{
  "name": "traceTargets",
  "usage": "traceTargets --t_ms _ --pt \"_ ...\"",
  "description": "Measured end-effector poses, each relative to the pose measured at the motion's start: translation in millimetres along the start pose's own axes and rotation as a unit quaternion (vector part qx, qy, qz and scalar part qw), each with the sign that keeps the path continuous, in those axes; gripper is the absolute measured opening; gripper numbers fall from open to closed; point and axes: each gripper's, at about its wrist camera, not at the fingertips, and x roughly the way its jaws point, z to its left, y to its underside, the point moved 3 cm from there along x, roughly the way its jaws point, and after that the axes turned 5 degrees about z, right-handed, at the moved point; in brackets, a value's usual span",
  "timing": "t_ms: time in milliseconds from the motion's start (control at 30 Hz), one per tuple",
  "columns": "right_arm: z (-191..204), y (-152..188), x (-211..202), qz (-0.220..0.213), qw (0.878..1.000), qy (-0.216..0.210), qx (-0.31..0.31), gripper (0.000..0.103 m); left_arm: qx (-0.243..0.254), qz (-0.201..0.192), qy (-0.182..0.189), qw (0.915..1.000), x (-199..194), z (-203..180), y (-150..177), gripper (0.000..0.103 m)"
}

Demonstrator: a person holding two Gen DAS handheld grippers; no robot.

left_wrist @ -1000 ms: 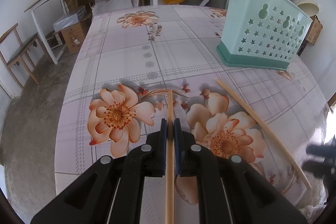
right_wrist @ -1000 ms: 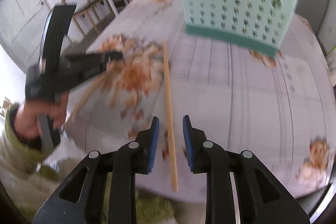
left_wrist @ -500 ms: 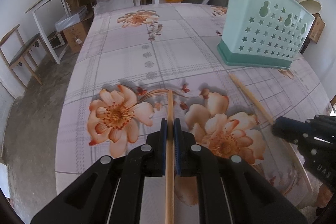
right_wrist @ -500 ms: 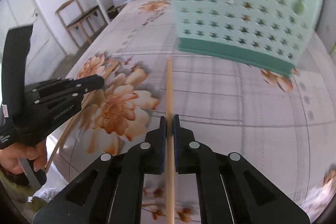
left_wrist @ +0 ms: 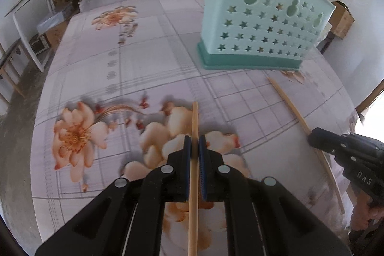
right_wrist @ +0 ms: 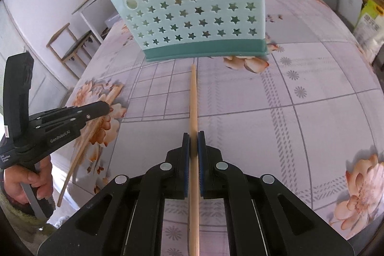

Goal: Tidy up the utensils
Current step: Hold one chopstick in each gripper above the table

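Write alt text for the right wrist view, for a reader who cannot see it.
The black two-finger right gripper is shut on a light wooden chopstick that points at a mint-green plastic utensil holder with star cutouts on a floral tablecloth. At left, the black left gripper grips a second wooden chopstick.

Mint holder [right_wrist: 192, 8] with star cutouts, teal base; pale checked tablecloth [right_wrist: 312, 88] with orange flowers; tan chopsticks [right_wrist: 194, 100].

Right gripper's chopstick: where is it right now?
The chopstick is clamped in the right gripper, centre of the right wrist view, its tip pointing at the teal base of the utensil holder.
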Motion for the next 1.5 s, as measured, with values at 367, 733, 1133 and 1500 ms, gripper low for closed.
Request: traceTargets --t_ms 367,733,1133,1500 --pt "10.7 -5.1 8.9 -0.012 0.999 0.026 -0.027 0.005 0.044 -0.010 -0.061 0.9971 6.7 -18.7 -11.0 0.006" --pt "11.4 -5.2 10.3 -0.008 0.999 0.035 -0.026 0.005 0.053 -0.011 -0.068 0.9962 5.6 -22.6 -8.8 0.006" --pt "11.0 -6.8 10.1 -0.003 0.999 0.036 -0.022 0.005 0.060 -0.010 -0.070 0.9957 4.5 -22.8 -6.6 0.006" --pt "10.3 -6.7 10.8 -0.001 0.999 0.035 -0.018 0.005 0.062 -0.011 -0.072 0.9954 4.0 -23.0 -5.7 0.006"
